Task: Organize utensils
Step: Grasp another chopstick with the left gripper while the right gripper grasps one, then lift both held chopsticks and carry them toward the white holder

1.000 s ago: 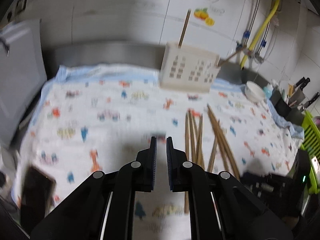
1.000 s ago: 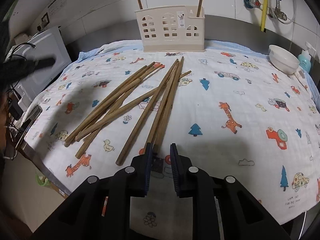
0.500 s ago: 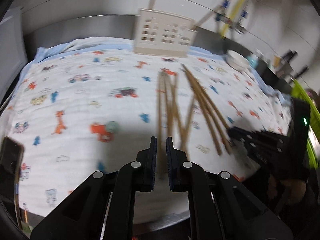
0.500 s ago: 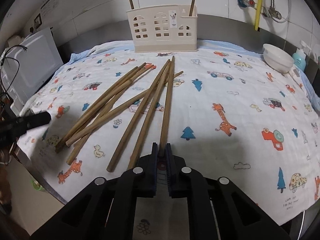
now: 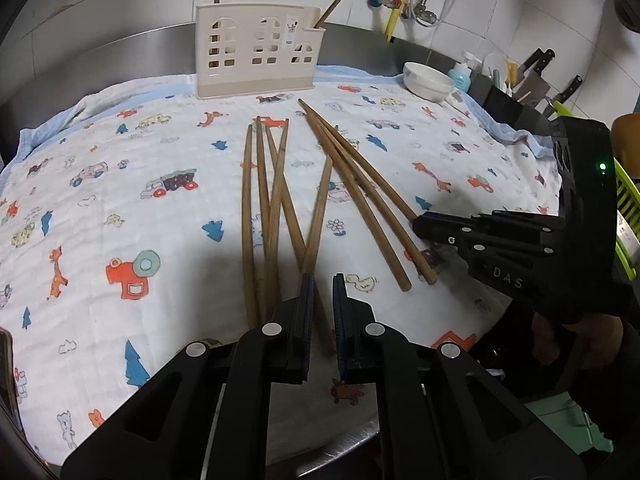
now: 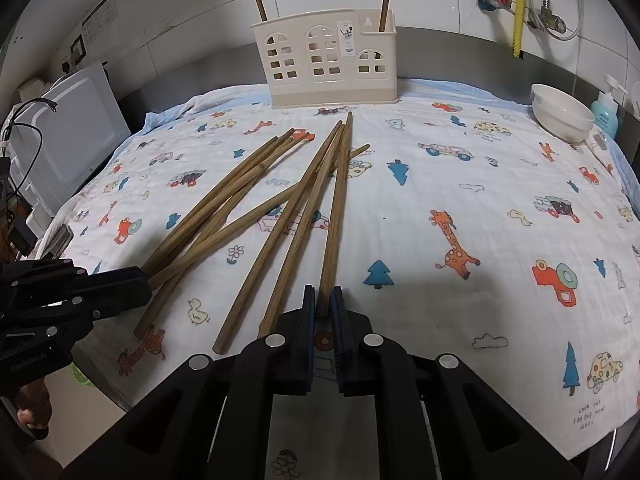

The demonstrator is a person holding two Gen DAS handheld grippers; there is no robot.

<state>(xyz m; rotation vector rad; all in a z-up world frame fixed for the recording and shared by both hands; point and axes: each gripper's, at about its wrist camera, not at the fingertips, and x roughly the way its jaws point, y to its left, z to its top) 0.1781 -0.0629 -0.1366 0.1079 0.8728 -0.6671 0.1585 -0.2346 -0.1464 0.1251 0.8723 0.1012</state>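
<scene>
Gripping the near end of one long brown wooden chopstick [image 6: 335,216], the right gripper [image 6: 325,305] is nearly closed on it; the left gripper [image 5: 321,294] stands slightly parted around another chopstick's end [image 5: 322,322], contact unclear; loose chopsticks [image 5: 272,200] lie on the cartoon-printed white cloth [image 5: 120,184] before the cream plastic house-shaped utensil holder [image 6: 326,62]; "DAS" is legible on the right gripper's body [image 5: 508,278]; the holder's label [image 6: 349,40] is unreadable.
</scene>
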